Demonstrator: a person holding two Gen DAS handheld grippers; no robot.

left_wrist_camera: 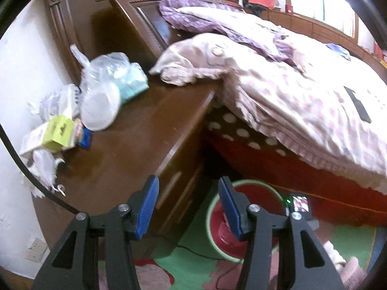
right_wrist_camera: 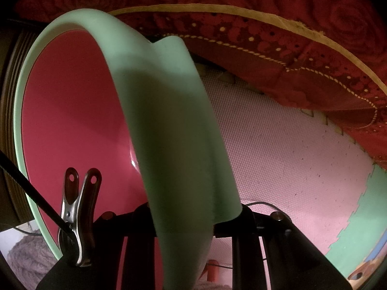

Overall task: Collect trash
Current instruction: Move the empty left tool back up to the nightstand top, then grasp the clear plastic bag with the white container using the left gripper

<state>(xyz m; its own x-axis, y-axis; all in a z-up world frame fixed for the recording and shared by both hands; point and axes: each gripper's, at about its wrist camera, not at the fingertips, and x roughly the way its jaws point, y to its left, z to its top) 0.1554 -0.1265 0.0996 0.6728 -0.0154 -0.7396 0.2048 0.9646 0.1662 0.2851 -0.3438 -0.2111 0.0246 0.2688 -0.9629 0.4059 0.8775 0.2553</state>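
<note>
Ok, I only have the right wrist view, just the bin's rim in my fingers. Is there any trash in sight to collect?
Observer: Yes, a clear plastic bag lies on the nightstand.
Operator: Anything else there?
Observer: A yellow-green box and crumpled tissue sit along its wall-side edge.
Operator: Is the other gripper free?
Observer: The left gripper is open and empty, with the bin on the floor beyond it.

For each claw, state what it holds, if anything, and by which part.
The left claw holds nothing. The right claw grips the green bin by its rim.
</note>
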